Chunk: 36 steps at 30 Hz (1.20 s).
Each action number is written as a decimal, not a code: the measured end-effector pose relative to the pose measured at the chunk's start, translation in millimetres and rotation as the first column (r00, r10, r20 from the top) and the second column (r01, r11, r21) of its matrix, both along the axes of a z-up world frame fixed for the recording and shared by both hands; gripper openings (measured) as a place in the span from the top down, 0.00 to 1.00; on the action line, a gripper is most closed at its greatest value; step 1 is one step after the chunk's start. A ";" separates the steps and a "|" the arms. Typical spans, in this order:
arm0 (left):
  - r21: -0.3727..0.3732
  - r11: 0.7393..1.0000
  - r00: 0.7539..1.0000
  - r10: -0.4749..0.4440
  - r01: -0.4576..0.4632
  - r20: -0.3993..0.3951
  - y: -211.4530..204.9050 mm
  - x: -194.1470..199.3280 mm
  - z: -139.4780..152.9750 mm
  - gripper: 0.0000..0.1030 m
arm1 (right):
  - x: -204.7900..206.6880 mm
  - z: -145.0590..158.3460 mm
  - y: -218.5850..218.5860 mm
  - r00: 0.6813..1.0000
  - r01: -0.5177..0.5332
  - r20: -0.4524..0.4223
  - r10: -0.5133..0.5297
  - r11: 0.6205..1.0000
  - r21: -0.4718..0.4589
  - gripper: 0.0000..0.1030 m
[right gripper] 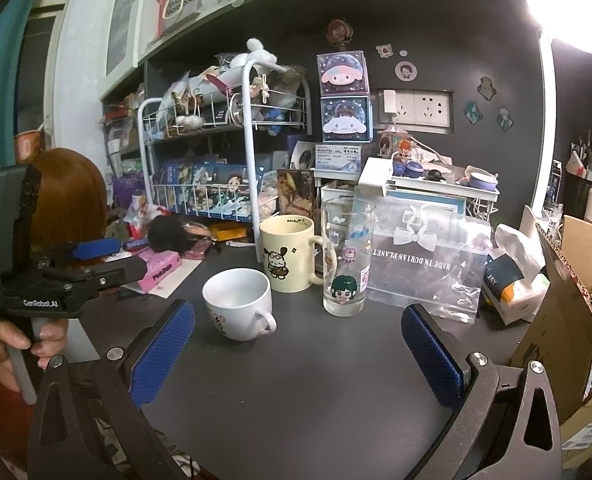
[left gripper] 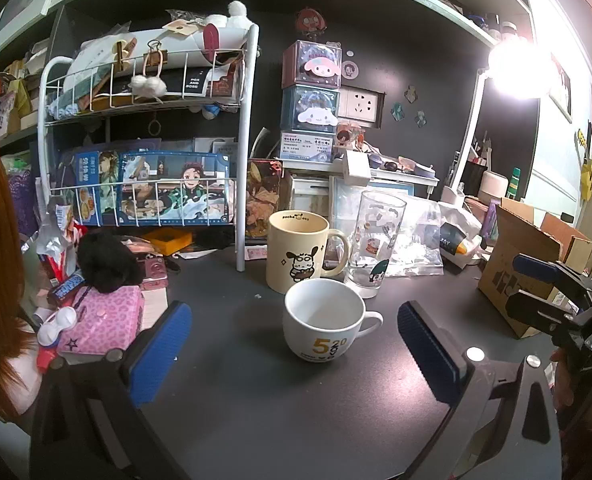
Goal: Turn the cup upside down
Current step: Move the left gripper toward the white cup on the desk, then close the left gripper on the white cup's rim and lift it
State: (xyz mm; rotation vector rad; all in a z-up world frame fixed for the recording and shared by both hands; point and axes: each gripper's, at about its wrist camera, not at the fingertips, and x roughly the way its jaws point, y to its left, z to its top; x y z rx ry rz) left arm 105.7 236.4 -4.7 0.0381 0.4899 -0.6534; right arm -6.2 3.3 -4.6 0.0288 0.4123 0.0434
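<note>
cup (left gripper: 324, 324) upright; rt gripper (left gripper: 536, 280) partly cut off

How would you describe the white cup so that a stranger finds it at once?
On the dark desk, in front of the white wire rack, three vessels stand. The white cup is nearest, low and wide, with gold "520", unlike the taller cream mug and glass.

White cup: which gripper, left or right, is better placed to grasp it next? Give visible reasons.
Left, probably. The white cup sits centred ahead of the open left gripper; from the right gripper it lies off to the left.
</note>
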 end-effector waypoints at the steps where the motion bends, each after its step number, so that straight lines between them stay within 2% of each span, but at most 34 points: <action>1: -0.001 1.000 1.000 0.001 -0.001 0.000 -0.1 -0.1 -0.2 0.01 | 0.5 -0.1 0.2 1.000 -0.001 -0.001 0.001 1.000 0.000 0.00; 20: 0.013 1.000 1.000 0.000 0.000 -0.008 -0.4 2.8 -3.3 0.01 | 2.8 -3.4 8.0 1.000 -0.016 0.000 0.016 1.000 -0.015 0.00; 26: 0.017 1.000 1.000 -0.015 0.015 -0.015 2.3 11.2 -3.1 0.01 | 8.1 -7.6 19.3 0.997 -0.073 0.020 0.073 0.997 -0.029 0.00; 28: 0.014 1.000 0.999 -0.024 0.024 -0.029 5.6 17.2 -3.4 0.01 | 16.8 -12.0 22.4 0.994 -0.110 -0.023 0.110 0.994 -0.017 0.00; 30: 0.023 1.000 0.999 -0.012 0.013 -0.034 8.0 22.4 -3.8 0.01 | 34.4 -19.2 28.4 0.977 -0.189 -0.105 0.186 0.982 -0.021 0.00; 33: 0.029 0.999 0.999 -0.019 0.020 -0.041 10.9 30.0 -5.3 0.01 | 58.2 -27.3 34.7 0.956 -0.248 -0.175 0.235 0.967 -0.056 0.00; 36: 0.035 0.999 0.999 -0.027 0.029 -0.046 12.8 37.9 -8.4 0.01 | 81.5 -39.4 37.4 0.932 -0.299 -0.229 0.281 0.953 -0.047 0.00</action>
